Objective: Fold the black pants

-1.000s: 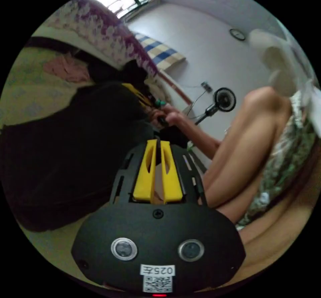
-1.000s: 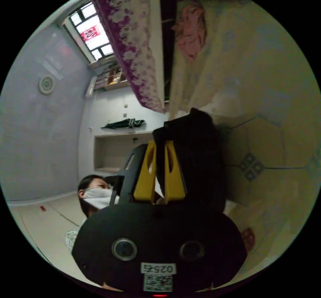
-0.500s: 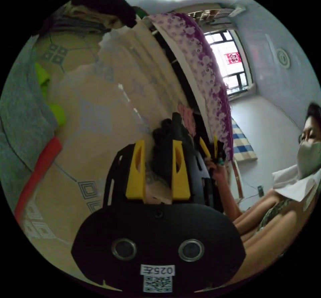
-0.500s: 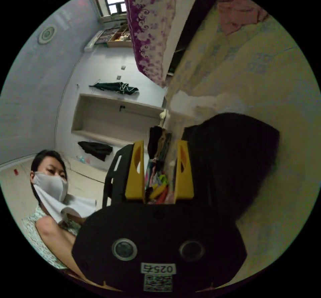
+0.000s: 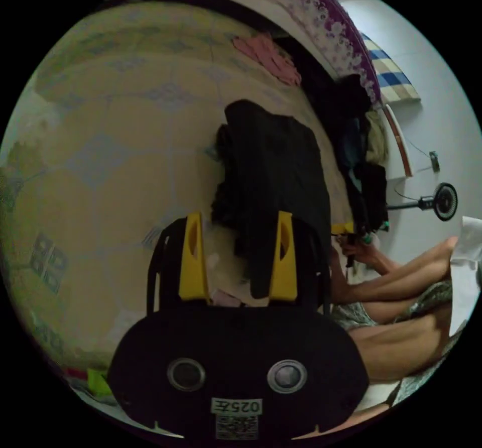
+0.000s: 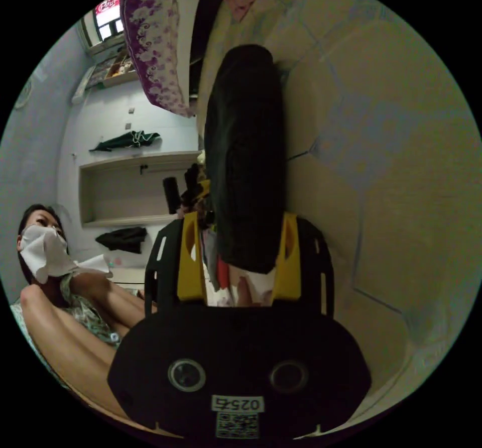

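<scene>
While the black pants lie bunched in a folded heap on the patterned floor mat, both tongs stand with jaws apart, gripping nothing: the left tongs and right tongs each frame the heap's near end. Beyond, a pink garment lies at the mat's edge by the bed.

The black pants are soft matt cloth, lying folded on a smooth, faintly shiny patterned mat. Both grippers, left and right, have matt yellow plastic jaws on black plastic bodies.
</scene>
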`<state>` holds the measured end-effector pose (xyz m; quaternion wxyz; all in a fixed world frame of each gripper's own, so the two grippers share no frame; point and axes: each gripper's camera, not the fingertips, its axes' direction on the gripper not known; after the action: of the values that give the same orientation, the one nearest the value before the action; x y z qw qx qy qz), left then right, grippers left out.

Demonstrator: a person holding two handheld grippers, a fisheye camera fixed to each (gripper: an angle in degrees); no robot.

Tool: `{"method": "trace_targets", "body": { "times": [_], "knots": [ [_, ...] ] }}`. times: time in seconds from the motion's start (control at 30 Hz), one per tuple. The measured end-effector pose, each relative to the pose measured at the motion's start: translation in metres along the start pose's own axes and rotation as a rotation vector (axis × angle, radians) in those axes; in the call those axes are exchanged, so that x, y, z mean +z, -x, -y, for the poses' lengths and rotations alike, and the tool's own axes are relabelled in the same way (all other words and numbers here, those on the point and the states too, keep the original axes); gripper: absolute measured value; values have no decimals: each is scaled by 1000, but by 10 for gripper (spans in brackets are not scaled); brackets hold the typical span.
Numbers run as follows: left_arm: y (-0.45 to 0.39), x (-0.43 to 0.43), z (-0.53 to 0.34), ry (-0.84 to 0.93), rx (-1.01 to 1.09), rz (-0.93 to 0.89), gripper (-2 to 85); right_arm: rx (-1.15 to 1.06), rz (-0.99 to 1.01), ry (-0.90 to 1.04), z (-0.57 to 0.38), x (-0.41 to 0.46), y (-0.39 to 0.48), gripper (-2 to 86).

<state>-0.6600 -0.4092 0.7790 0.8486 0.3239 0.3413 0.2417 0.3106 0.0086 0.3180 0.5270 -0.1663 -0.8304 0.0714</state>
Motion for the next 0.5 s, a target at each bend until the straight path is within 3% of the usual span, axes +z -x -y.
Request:
{"method": "trace_targets", "body": {
  "times": [0.17,0.37,0.43,0.5],
  "knots": [
    [-5,4,8,76,63,-36,128,19,-47,163,14,24,2,133],
    [-11,6,-75,-75,-198,-243,78,120,-51,451,26,44,29,77],
    [-23,12,-120,-99,-262,-373,61,186,-3,540,25,48,47,75],
    [-32,32,-185,-157,-415,-732,41,266,79,629,22,65,84,73]
  ]
}}
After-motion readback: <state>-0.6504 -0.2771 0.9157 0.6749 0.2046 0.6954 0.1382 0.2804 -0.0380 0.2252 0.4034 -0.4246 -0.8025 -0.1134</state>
